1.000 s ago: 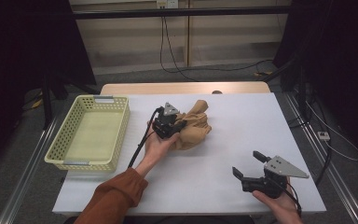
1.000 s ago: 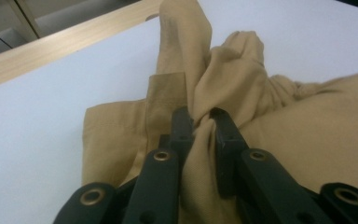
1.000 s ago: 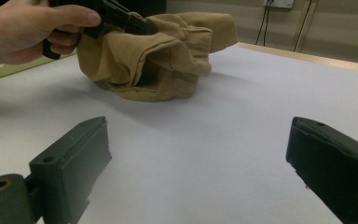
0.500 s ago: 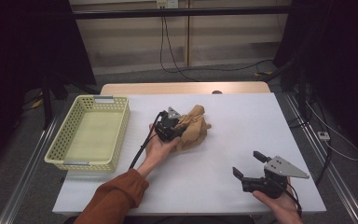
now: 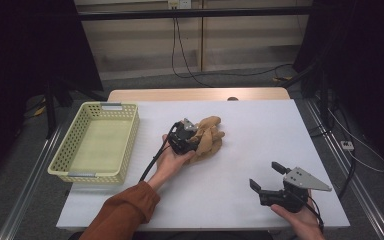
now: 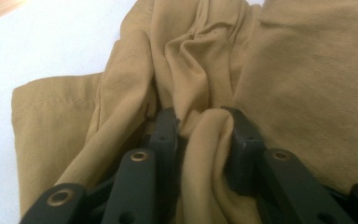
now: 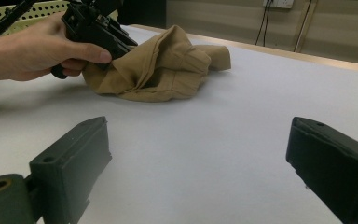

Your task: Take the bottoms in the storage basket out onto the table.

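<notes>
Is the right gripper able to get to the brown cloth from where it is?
Probably yes: bare white table lies between the right gripper, jaws wide open, and the tan cloth, with nothing blocking.

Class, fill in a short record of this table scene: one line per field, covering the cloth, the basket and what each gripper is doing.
cloth: tan cloth, bunched at mid-table
left gripper: left gripper down in the cloth; its jaws have just been opening, with a fold between them
right gripper: right gripper open, nothing between its jaws, near the table's front right
basket: yellow basket at the table's left, nothing in it
table: white table
</notes>
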{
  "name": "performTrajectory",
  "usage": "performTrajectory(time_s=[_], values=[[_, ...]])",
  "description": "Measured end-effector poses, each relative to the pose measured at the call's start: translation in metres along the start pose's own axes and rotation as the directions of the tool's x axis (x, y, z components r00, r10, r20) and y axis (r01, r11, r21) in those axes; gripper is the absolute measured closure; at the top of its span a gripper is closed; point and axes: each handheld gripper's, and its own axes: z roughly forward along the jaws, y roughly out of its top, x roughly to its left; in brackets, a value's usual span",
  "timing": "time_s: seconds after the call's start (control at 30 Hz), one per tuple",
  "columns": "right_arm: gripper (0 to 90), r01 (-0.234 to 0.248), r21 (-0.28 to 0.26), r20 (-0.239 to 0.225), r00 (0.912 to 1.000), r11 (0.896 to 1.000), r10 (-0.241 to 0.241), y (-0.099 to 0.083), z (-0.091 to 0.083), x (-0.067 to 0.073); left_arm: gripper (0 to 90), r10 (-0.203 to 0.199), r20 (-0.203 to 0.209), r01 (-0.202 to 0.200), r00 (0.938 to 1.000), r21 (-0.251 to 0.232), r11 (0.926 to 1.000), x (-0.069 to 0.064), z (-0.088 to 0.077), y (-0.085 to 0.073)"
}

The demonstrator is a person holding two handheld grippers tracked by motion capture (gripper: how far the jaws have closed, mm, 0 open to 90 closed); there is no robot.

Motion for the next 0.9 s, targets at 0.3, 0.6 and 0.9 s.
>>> performTrajectory(time_s=[0.3,0.6,0.9], values=[[6.2,-0.001,-0.001,-0.002,1.0000,1.000,0.001,0.000,0.000,-0.001,55.9,-0.034,0.003,0.034,0.9994,0.000,0.9994,0.006,0.001,-0.001],[6.1,-0.002,0.000,-0.010,1.0000,1.000,0.002,-0.001,0.001,-0.003,42.9,-0.116,0.020,0.116,0.9931,-0.007,0.9932,0.012,-0.001,0.000],[6.2,-0.014,-0.004,-0.014,0.9998,1.000,0.014,-0.001,0.001,-0.005,23.4,-0.169,0.061,0.171,0.9837,-0.035,0.9846,0.024,-0.007,0.002]])
